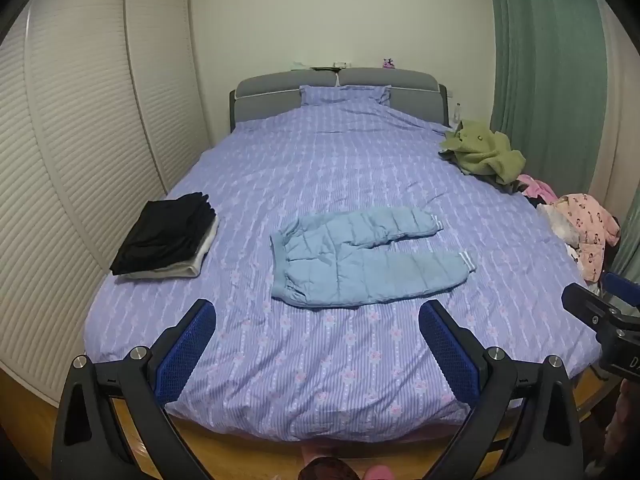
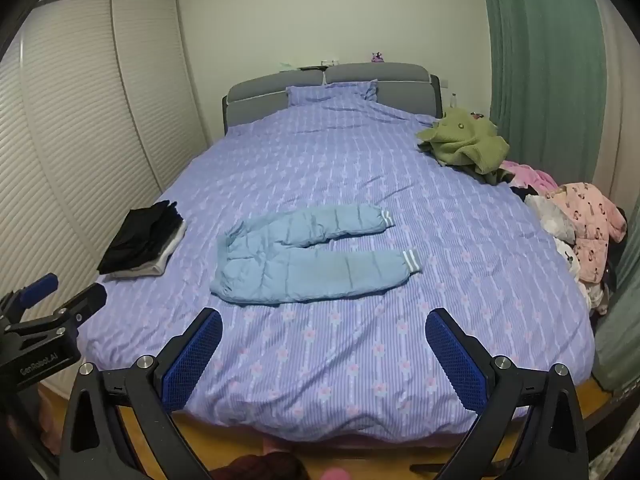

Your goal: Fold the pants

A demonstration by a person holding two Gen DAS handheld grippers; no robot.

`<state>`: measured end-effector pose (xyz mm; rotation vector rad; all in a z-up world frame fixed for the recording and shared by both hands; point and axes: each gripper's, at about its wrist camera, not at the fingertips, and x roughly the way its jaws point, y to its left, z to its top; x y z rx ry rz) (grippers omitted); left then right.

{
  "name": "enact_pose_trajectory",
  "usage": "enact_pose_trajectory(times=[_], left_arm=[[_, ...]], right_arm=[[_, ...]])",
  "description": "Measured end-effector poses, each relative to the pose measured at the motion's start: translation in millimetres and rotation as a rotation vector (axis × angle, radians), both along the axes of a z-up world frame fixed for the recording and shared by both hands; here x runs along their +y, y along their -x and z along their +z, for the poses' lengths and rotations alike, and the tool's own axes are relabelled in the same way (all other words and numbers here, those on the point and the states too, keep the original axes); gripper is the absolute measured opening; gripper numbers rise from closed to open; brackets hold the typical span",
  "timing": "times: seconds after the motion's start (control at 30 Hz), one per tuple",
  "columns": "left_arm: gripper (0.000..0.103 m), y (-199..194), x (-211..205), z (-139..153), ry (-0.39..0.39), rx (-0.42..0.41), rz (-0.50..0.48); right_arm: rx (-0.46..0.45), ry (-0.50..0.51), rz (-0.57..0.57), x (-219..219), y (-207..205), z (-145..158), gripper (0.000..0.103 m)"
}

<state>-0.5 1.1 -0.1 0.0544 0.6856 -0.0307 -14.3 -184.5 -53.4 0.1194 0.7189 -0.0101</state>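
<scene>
Pants: light-blue quilted padded trousers (image 1: 360,258) looked soft, puffy, light; best pinched at waistband and cuffs. Left hand-held gripper (image 1: 316,344) and right hand-held gripper (image 2: 324,350) were released, holding nothing.

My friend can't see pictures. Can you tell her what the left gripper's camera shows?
Light blue puffy pants lie flat and unfolded in the middle of a bed with a purple flowered cover, legs pointing right. The open left gripper hovers near the bed's foot, touching nothing. A folded black stack sits left; a loose clothes pile lies right.
</scene>
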Motion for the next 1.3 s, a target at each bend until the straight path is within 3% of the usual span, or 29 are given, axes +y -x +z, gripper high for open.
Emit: enact_pose_trajectory(times=[0.17,0.43,1.3], left_arm=[[0.103,4,8,0,0.036,0.015,0.007],[0.103,-2,-5,14,-0.003,-0.010,-0.020],[0.103,2,-3,19,0.024,-0.038,-0.011]], right_arm=[[-0.007,-0.003,0.004,0,0,1,0.103],[-0.026,0.001,0.007,-4,1,12,0.103],[-0.048,0.013,0.005,-12,1,27,0.103]])
